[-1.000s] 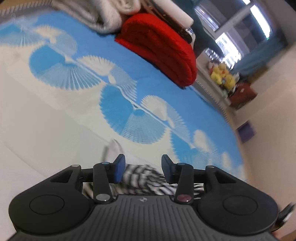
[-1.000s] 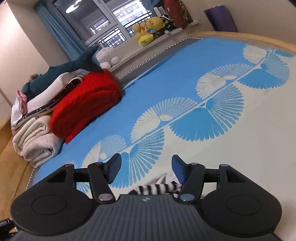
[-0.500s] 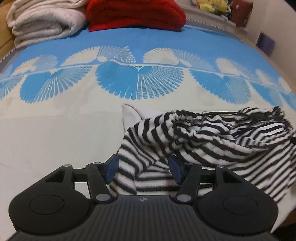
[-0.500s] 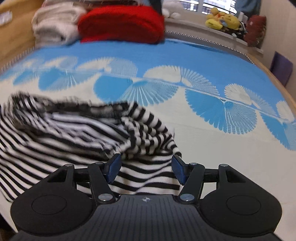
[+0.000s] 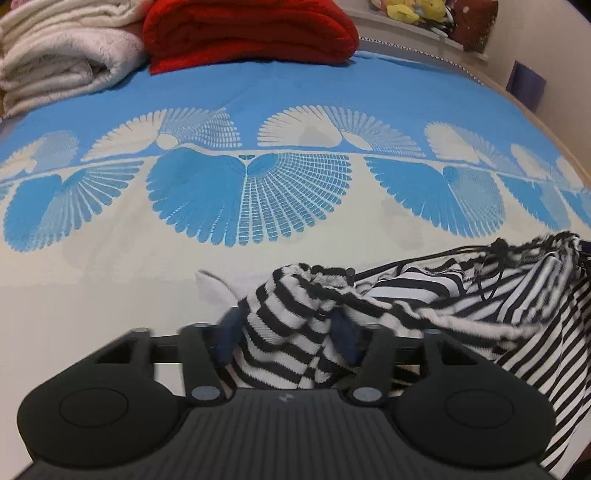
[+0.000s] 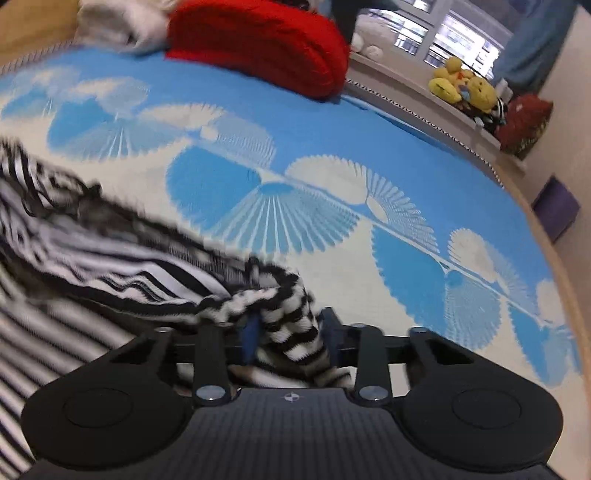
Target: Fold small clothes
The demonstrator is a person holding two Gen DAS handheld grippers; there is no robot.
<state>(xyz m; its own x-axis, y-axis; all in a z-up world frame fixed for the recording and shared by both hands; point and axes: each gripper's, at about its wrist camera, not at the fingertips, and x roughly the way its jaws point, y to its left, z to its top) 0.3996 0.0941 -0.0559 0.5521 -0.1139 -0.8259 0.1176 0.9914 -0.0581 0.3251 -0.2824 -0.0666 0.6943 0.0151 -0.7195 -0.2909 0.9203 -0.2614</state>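
Observation:
A small black-and-white striped garment [image 5: 461, 295] lies bunched on the bed near its front edge, with a thin black drawstring across its top. In the left wrist view my left gripper [image 5: 286, 332] has its jaws closing on the garment's left corner, and a fold of striped cloth fills the gap between the blue pads. In the right wrist view the garment [image 6: 110, 266] trails off blurred to the left. There my right gripper [image 6: 290, 330] is closing narrowly on the garment's right corner, the pads pressing a bunched striped fold.
The bedspread [image 5: 295, 110] is blue and cream with a fan pattern. A folded red blanket [image 5: 247, 33] and white blankets [image 5: 62, 62] lie at the far side. Plush toys [image 6: 461, 85] sit on the window ledge; a purple box [image 6: 557, 210] stands beyond the bed's right edge.
Both grippers rolled level and dropped to the striped garment. Their jaws stood wide around the cloth half a second ago and have since narrowed onto it, the right more than the left.

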